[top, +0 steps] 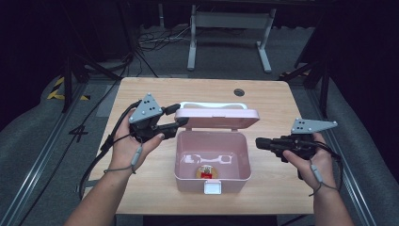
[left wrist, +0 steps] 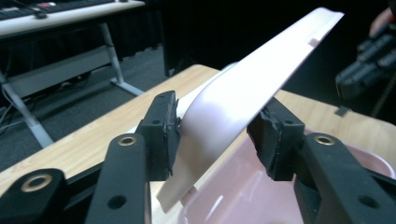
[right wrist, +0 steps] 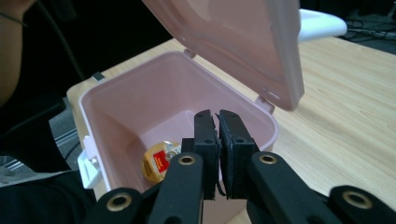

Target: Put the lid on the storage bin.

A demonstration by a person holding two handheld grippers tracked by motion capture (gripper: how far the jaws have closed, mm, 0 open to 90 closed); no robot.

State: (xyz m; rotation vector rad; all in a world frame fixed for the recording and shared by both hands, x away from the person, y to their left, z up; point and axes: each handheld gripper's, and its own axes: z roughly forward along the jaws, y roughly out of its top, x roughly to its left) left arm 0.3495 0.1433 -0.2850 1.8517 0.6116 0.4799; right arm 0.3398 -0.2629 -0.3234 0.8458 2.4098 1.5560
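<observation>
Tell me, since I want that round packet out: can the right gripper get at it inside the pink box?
Probably yes: the lid is up, the box open-topped, and the right gripper beside it holds nothing.

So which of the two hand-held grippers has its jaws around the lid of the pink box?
The left hand-held gripper: its jaws straddle the raised lid. The right hand-held gripper, jaws shut, holds nothing beside the pink box.

A wooden table [top: 141,94] carries 1 pink box [top: 211,176].
</observation>
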